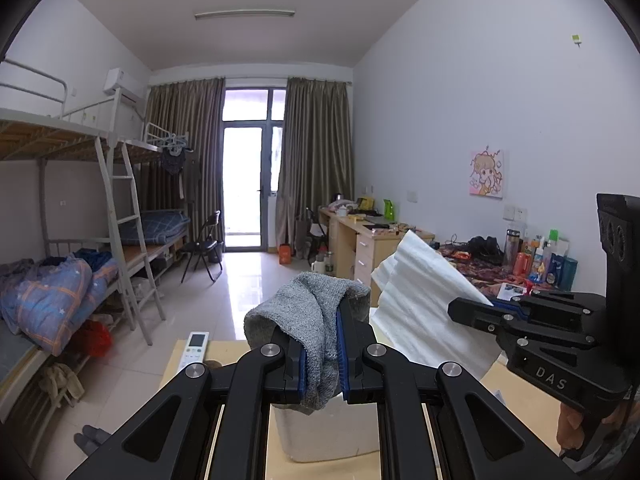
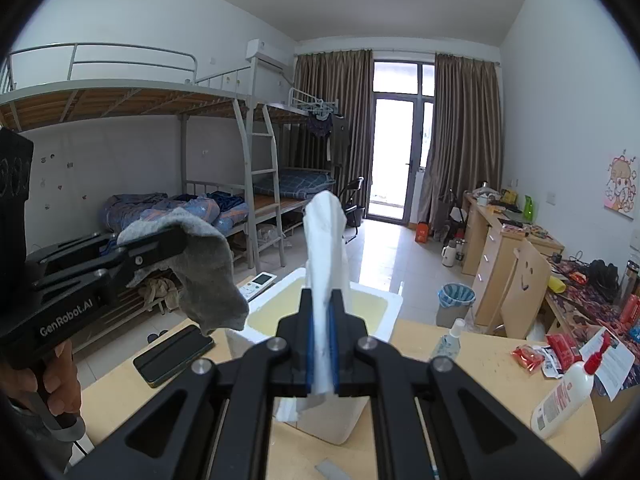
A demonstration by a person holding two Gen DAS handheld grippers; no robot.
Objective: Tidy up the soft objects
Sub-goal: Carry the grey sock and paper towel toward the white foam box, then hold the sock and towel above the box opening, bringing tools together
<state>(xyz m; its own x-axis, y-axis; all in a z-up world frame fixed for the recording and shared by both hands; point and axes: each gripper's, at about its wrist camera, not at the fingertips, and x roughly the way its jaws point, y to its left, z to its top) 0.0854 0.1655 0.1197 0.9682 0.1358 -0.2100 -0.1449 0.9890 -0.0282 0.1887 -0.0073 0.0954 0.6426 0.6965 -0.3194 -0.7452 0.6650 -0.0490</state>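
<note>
Sock [image 1: 308, 320]: grey, clamped in left claw [image 1: 322, 354], pads tight on it, both ends drooping, held in the air over the white box [image 2: 320, 312]. White cloth [image 2: 326, 264]: pinched in right claw [image 2: 322, 344], jaws nearly closed on it, sticking up above the box opening. Box sits mid-surface [image 2: 480, 364], inside yellowish. Phone [image 2: 174, 354] near the surface's left edge, remote [image 2: 258, 284] at its far-left corner. Spray bottle [image 2: 448, 342] just right of box; lotion bottle [image 2: 564, 394] and red packets [image 2: 548, 352] by the right edge.
</note>
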